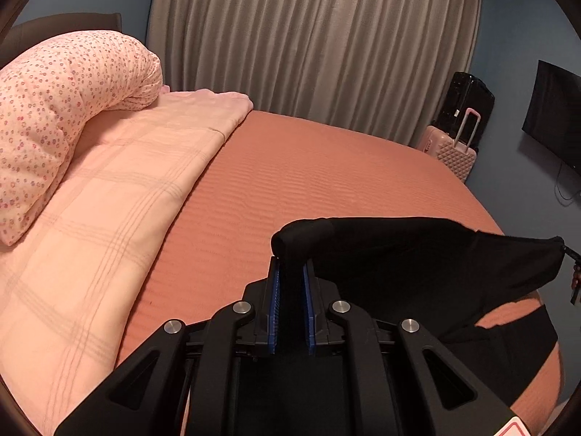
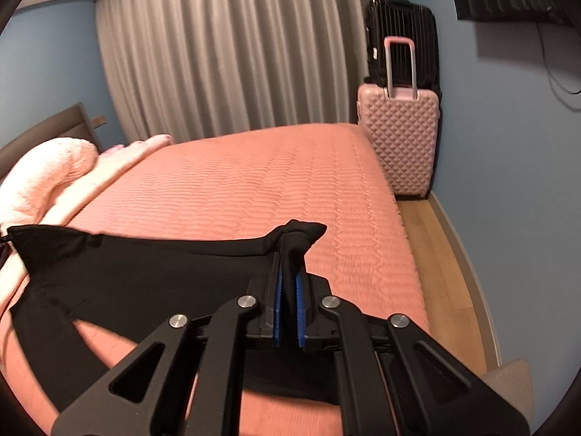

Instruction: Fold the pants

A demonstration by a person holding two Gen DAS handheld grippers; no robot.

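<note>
Left claw (image 1: 290, 272) clamped on one corner of the black pants (image 1: 417, 254), right claw (image 2: 288, 269) clamped on the other, stretching them taut above the bed (image 1: 308, 167) for folding

Pants (image 1: 417, 254) were plain black. Bed cover (image 1: 308, 167) was salmon-orange with a fine wavy quilted rib. Blanket (image 1: 109, 200) was pale pink with a faint grey plaid. Bolster pillow (image 1: 65, 101) was white-pink with small red-pink florets. Curtain (image 1: 308, 36) was beige-grey, walls (image 2: 47, 54) blue. 2 suitcases: front suitcase (image 2: 403, 138) pink with a raised diamond pattern, rear suitcase (image 2: 399, 29) glossy black, ribbed. Both grippers were black with blue pads (image 1: 275, 301). Floor (image 2: 439, 254) was light wood.
</note>
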